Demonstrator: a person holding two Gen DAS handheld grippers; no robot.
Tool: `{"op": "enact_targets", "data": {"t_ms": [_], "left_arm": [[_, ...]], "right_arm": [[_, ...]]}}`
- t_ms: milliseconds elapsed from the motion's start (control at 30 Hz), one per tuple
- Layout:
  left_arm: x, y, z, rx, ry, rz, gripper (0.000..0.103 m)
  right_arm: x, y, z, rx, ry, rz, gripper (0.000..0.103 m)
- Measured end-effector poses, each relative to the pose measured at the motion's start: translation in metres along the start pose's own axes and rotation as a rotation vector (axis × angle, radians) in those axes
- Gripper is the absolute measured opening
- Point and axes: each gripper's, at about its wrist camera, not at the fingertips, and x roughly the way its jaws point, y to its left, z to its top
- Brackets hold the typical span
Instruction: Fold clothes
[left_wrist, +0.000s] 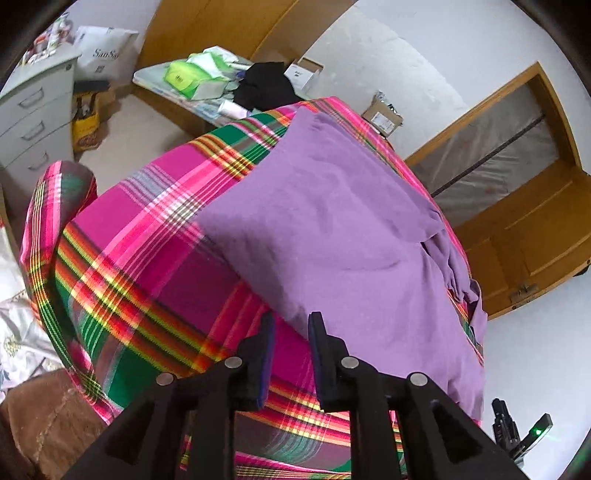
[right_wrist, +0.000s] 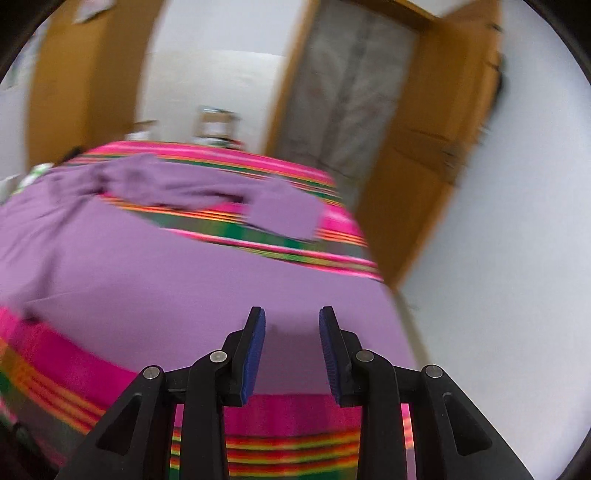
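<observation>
1. Purple garment lies spread flat on the plaid bedspread, pink with green, yellow and red stripes; this cloth serves as landmark.
2. One sleeve stretches across the far part of the bedspread, its cuff end near the far right edge.
3. Left gripper hangs just above the garment's near edge, jaws apart, nothing between them.
4. Right gripper hovers over the garment's near hem, jaws parted, pads clear of fabric; that view is blurred.
5. Beyond the bedspread's far side: cluttered low table, grey drawer unit, wooden door.
</observation>
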Motion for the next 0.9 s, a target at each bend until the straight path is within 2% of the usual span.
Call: {"op": "enact_targets", "data": {"t_ms": [67, 267, 367, 500, 600, 800, 900], "left_arm": [[0.003, 0.003, 0.002, -0.024, 0.012, -0.011, 0.024], [0.014, -0.004, 0.008, -0.034, 0.019, -0.04, 0.026], [0.019, -0.002, 0.012, -0.058, 0.024, -0.052, 0.026], [0.02, 0.001, 0.015, -0.071, 0.021, -0.062, 0.026], [0.02, 0.007, 0.019, -0.108, 0.014, -0.075, 0.026], [0.021, 0.009, 0.022, -0.126, 0.016, -0.083, 0.026], [0.022, 0.01, 0.022, -0.134, 0.02, -0.084, 0.026]], "right_arm": [[0.005, 0.021, 0.003, -0.051, 0.016, 0.071, 0.037], [0.004, 0.078, 0.01, -0.186, -0.008, 0.278, 0.039], [0.002, 0.1, 0.008, -0.249, -0.019, 0.355, 0.04], [-0.002, 0.121, 0.002, -0.358, -0.023, 0.377, 0.04], [-0.002, 0.13, 0.001, -0.402, -0.016, 0.384, 0.04], [-0.013, 0.144, -0.006, -0.493, -0.025, 0.429, 0.04], [-0.013, 0.148, -0.009, -0.517, -0.028, 0.421, 0.04]]}}
